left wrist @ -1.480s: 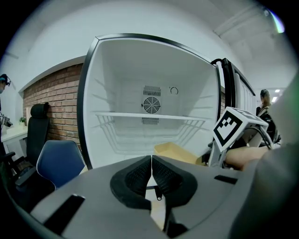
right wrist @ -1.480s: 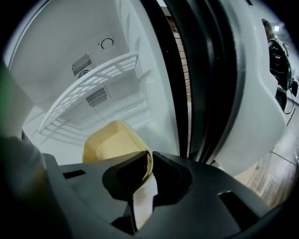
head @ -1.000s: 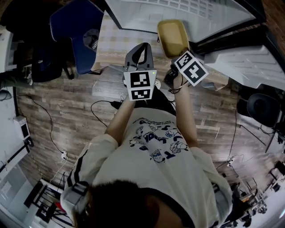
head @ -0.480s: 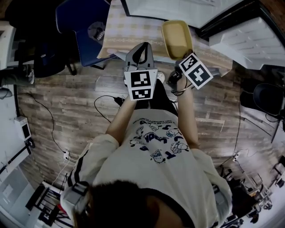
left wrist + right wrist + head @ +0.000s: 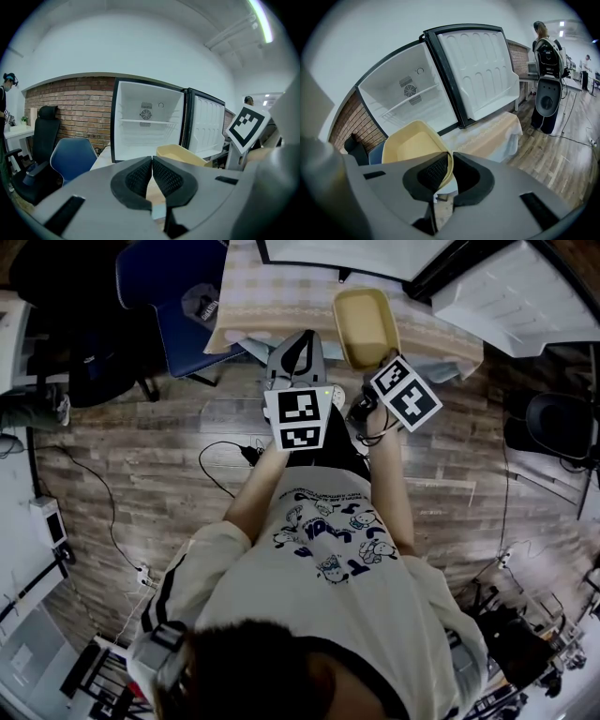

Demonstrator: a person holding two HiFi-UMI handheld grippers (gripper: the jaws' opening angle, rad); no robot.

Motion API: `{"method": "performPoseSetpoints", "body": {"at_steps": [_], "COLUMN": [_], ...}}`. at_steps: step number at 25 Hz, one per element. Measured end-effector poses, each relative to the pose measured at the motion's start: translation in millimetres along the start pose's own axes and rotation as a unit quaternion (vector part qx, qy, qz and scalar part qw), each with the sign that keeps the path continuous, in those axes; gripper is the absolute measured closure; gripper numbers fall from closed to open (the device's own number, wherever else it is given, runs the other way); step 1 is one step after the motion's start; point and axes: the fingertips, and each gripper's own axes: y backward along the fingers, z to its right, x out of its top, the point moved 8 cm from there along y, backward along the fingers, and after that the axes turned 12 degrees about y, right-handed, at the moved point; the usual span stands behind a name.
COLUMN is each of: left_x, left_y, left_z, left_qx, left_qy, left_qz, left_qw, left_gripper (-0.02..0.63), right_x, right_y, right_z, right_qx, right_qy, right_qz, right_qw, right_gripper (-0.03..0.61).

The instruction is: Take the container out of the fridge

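Right gripper [image 5: 451, 159] pinches 1 wall of the shallow pale-yellow plastic container [image 5: 366, 322], clear of the open white fridge [image 5: 147, 123], over the cloth-covered table [image 5: 272, 306]. Left gripper [image 5: 152, 161]: jaws together, empty. Removal looks done; next move likely a level set-down.

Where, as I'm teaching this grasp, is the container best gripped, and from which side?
Its near end wall, from the person's side, one jaw inside, one outside: the container is an open tray with a thin rim, as the right gripper pinches it.

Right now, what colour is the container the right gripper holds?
Pale yellow container; clearest in the right gripper view.
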Motion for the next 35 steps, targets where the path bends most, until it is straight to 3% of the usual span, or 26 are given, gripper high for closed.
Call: {"method": "performPoseSetpoints", "body": {"at_steps": [35], "left_x": [16], "left_y": [0], "left_z": [-5], "left_qx": [-0.017], "left_qy": [0.0], "left_qz": [0.014], "left_qw": [0.9998], "left_gripper": [0.594], "right_x": [-4], "right_y": [7], "right_z": [-20], "right_qx": [0.005], "right_qy": [-0.002], "right_qz": [-0.004], "right_qw": [1.0], "right_gripper": [0.523]}}
